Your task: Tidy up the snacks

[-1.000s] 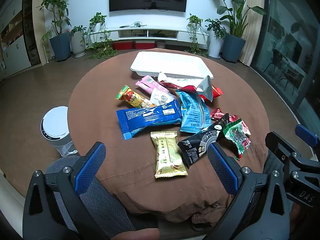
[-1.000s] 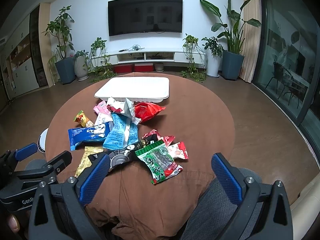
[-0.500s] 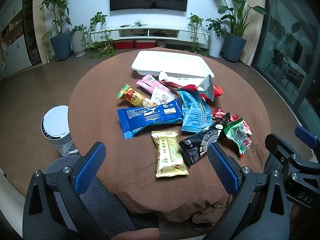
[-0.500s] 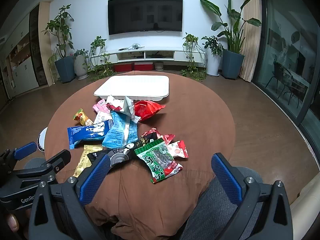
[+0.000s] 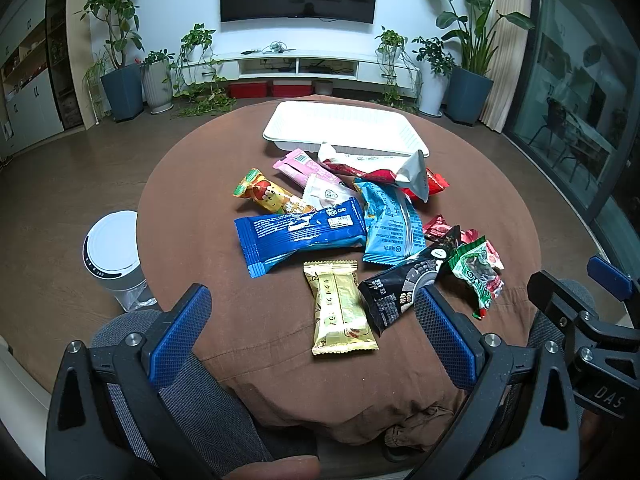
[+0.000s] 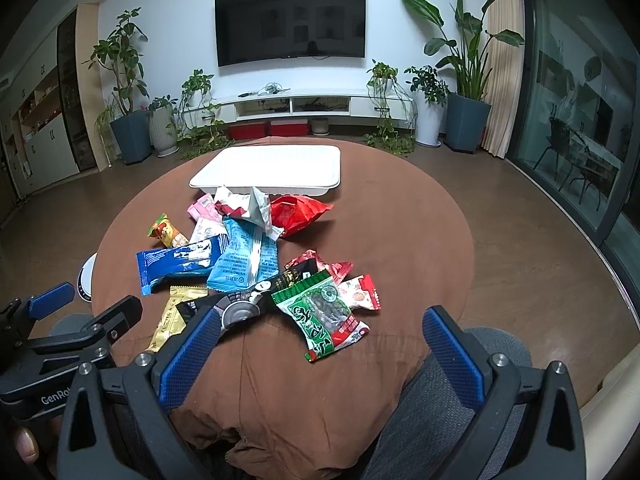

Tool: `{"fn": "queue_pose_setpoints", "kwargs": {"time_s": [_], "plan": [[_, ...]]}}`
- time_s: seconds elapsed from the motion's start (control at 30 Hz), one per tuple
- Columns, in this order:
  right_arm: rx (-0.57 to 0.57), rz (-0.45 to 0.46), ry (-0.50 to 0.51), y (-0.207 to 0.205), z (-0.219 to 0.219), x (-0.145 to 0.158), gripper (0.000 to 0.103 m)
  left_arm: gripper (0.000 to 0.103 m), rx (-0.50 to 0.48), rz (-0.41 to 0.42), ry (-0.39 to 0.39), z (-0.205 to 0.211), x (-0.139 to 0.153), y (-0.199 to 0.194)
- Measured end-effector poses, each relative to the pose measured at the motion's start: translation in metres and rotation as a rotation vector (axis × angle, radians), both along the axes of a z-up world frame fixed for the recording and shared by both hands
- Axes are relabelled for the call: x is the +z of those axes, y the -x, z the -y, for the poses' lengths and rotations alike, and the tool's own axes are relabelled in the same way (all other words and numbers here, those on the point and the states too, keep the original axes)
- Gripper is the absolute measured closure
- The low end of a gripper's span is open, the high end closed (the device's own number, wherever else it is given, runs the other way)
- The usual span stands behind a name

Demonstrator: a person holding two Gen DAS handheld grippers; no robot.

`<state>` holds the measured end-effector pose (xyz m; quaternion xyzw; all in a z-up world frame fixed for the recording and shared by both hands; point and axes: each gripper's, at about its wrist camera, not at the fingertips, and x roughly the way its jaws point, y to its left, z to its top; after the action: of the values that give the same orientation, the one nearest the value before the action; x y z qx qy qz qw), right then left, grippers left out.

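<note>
Task looks barely begun, judging by the layout: the white tray (image 5: 346, 128) at the far side of the round brown-clothed table (image 5: 192, 200) appears to hold no snacks, and every packet lies loose on the cloth in a jumbled pile between tray and camera. All sorting is left to do.

Left wrist view: the left gripper (image 5: 316, 336) hovers low at the near table edge, jaws spread wide, holding nothing. The gold packet (image 5: 340, 308) lies just ahead at 12 o'clock, between the blue finger pads (image 5: 180, 336). The black packet (image 5: 404, 280) sits at approx 1 o'clock, its near end close to the right-hand pad. The long blue roll-cake packet (image 5: 300, 236) is further out at 12 o'clock, the light blue packet (image 5: 390, 224) beside it at 1 o'clock, the tray beyond both (a pink packet, a yellow packet and a red-and-silver bag crowd its near rim).

Right wrist view: the right gripper (image 6: 320, 352) is also wide apart and holds nothing. The green packet (image 6: 322, 312) lies just ahead at 12 o'clock between its pads, w/ a small red-and-white packet (image 6: 360, 294) touching it at 1 o'clock. The red bag (image 6: 298, 212) is well out at 12 o'clock, near the tray (image 6: 272, 168).

Neither gripper touches any packet.
</note>
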<state>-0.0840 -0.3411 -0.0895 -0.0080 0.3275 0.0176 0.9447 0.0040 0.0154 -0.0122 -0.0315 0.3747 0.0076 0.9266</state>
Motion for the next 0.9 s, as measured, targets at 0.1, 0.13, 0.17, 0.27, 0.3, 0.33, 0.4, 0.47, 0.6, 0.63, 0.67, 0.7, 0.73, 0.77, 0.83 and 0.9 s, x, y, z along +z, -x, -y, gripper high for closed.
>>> {"fn": "queue_pose_setpoints", "kwargs": {"time_s": [0.1, 0.13, 0.17, 0.27, 0.3, 0.33, 0.4, 0.47, 0.6, 0.63, 0.67, 0.7, 0.73, 0.77, 0.83, 0.9], "plan": [[0.000, -0.006, -0.004, -0.0001, -0.0004, -0.0017, 0.000, 0.000, 0.000, 0.000, 0.000, 0.0007, 0.0004, 0.0000], [0.001, -0.011, -0.006, -0.0007, -0.0008, -0.0015, 0.000, 0.000, 0.000, 0.000, 0.000, 0.0005, 0.0003, 0.0001], [0.001, -0.013, -0.008, -0.0006, -0.0010, -0.0021, 0.000, 0.000, 0.000, 0.000, 0.000, 0.0004, 0.0002, 0.0001], [0.001, -0.015, -0.009, -0.0004, -0.0015, -0.0032, 0.000, 0.000, 0.000, -0.001, 0.000, 0.0004, 0.0002, 0.0000], [0.001, -0.014, -0.009, -0.0004, -0.0014, -0.0032, 0.000, 0.000, 0.000, -0.001, 0.000, 0.0007, 0.0004, -0.0001], [0.001, -0.013, -0.008, -0.0008, -0.0008, -0.0026, 0.000, 0.000, 0.000, -0.001, 0.000, 0.0001, 0.0001, 0.0001], [0.001, -0.015, -0.009, -0.0008, -0.0007, -0.0026, 0.000, 0.000, 0.000, -0.001, 0.000, 0.0007, 0.0004, 0.0000], [0.001, -0.015, -0.009, -0.0008, -0.0008, -0.0027, 0.000, 0.000, 0.000, -0.001, 0.000, 0.0004, 0.0002, 0.0000], [0.001, -0.016, -0.010, -0.0007, -0.0008, -0.0031, 0.000, 0.000, 0.000, -0.001, 0.000, 0.0008, 0.0003, -0.0001], [0.001, -0.016, -0.010, -0.0007, -0.0008, -0.0031, 0.000, 0.000, 0.000, -0.002, 0.000, 0.0002, 0.0000, -0.0001], [0.001, -0.017, -0.010, -0.0004, -0.0012, -0.0038, 0.000, 0.000, 0.000, -0.002, 0.000, -0.0003, -0.0003, 0.0000], [0.001, -0.016, -0.009, -0.0008, -0.0008, -0.0031, 0.000, 0.000, 0.000, -0.001, 0.000, 0.0008, 0.0003, -0.0001], [0.001, -0.017, -0.009, -0.0007, -0.0008, -0.0031, 0.000, 0.000, 0.000, -0.001, -0.001, 0.0008, 0.0003, -0.0002], [0.001, -0.017, -0.010, -0.0006, -0.0010, -0.0035, 0.000, 0.000, 0.000, -0.002, -0.001, 0.0004, 0.0000, -0.0001], [0.001, -0.021, -0.011, -0.0021, -0.0015, -0.0061, 0.000, 0.000, 0.000, -0.003, 0.000, 0.0002, -0.0001, -0.0002], [0.006, -0.026, -0.018, -0.0017, -0.0018, -0.0079, 0.000, 0.000, 0.002, -0.003, 0.000, 0.0005, -0.0018, -0.0003]]}}
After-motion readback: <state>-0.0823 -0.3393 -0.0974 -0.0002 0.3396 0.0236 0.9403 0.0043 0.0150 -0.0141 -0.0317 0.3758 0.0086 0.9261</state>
